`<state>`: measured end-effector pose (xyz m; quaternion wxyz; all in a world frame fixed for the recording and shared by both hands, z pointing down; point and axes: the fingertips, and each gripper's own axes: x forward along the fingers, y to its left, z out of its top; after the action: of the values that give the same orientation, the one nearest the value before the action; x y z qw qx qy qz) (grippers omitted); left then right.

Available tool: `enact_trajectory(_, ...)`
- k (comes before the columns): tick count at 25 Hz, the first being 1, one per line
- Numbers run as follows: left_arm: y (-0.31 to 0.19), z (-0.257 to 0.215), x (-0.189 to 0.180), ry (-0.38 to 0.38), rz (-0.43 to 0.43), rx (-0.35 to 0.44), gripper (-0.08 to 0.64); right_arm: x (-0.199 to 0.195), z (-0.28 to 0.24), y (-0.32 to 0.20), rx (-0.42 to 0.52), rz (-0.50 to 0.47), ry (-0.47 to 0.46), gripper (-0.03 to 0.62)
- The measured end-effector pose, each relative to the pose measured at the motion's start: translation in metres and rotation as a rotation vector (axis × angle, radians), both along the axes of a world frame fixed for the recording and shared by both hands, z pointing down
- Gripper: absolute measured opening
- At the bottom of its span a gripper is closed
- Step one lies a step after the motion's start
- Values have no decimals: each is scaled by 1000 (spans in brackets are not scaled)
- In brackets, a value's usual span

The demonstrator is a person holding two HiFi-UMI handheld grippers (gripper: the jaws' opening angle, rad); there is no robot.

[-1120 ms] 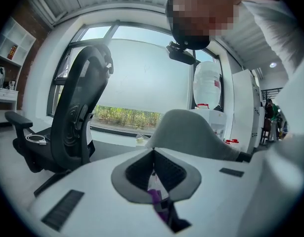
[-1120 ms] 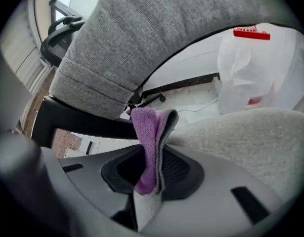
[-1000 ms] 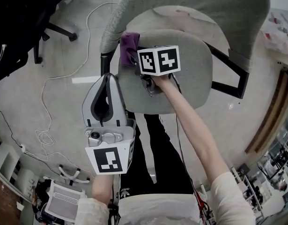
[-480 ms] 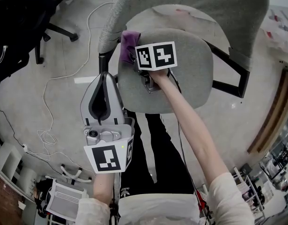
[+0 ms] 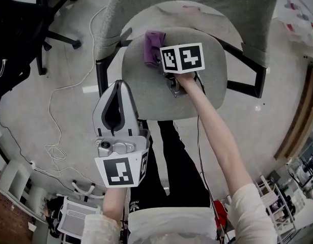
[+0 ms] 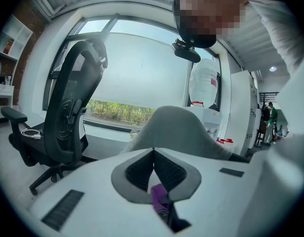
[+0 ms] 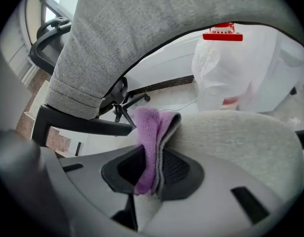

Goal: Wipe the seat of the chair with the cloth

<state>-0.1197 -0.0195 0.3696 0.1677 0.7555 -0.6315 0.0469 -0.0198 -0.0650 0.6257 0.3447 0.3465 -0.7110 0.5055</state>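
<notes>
Head view: cloth (image 5: 154,47) half hidden

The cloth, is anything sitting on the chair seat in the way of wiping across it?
Nothing visible does. The right gripper is shut on the purple cloth near the back edge of the seat, and the rest of the grey seat is bare.

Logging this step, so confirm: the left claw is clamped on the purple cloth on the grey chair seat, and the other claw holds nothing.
Wrong claw: the right claw is clamped on the purple cloth on the grey chair seat, as the right gripper view shows. The left claw is the one holding nothing, jaws together.
</notes>
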Motion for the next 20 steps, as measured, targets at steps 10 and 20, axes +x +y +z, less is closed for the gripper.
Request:
enact_trajectory(10,-11,-12,11,-36,41,23,12,126,-2,-14,16,65,150,92)
enact_trajectory(20,-4,-4,22,-34,64,-7,12,224,-10,-18,33,126,376,92)
